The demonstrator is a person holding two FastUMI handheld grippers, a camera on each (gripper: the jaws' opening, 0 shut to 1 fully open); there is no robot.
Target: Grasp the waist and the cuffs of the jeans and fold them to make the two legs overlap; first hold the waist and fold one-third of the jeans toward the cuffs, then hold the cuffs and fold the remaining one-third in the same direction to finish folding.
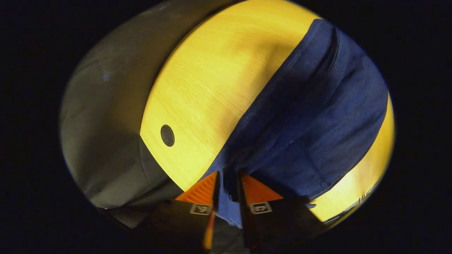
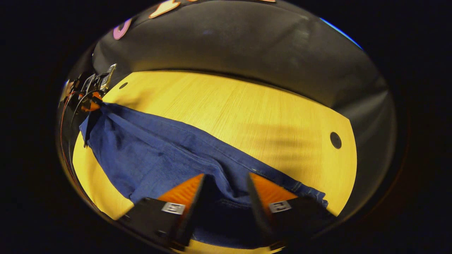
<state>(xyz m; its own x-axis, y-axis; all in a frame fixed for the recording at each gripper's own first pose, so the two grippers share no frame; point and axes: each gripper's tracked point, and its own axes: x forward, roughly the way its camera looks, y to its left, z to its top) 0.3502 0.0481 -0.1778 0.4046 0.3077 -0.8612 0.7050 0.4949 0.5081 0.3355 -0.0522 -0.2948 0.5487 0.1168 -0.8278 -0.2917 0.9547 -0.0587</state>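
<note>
Item under task: jeans (image 2: 152, 151), dark blue denim, lying on the yellow wood tabletop (image 2: 247, 106), stretched lengthwise between the two tongs.
Left tongs (image 1: 229, 183): narrow gap, a fold of denim pinched between the fingers; judged to be holding the cuff end, though the hem itself is partly hidden.
Left tongs, far sighting: the same tool appears at the far end of the cloth in the right gripper view (image 2: 90, 102), touching the denim there.
Right tongs (image 2: 226, 183): moderately wide; the waist end with its stitched band runs between the fingers, but contact of both fingers with the cloth cannot be confirmed.
Long axis: runs from the right tongs at the waist to the left tongs at the opposite end, slanting across the tabletop.
Lie of cloth: gathered and creased along its length; one long seam edge faces the bare tabletop beyond.
Stage, as judged: lengthwise fold in hand or just settled; the thirds folds not yet made.
Governing relation: waist lies directly at the right tongs, so that hand is the nearer for the first third, carried along the axis toward the left tongs.
Other fixtures: round cable hole (image 2: 335, 140) in the tabletop, well apart from the cloth.
</note>
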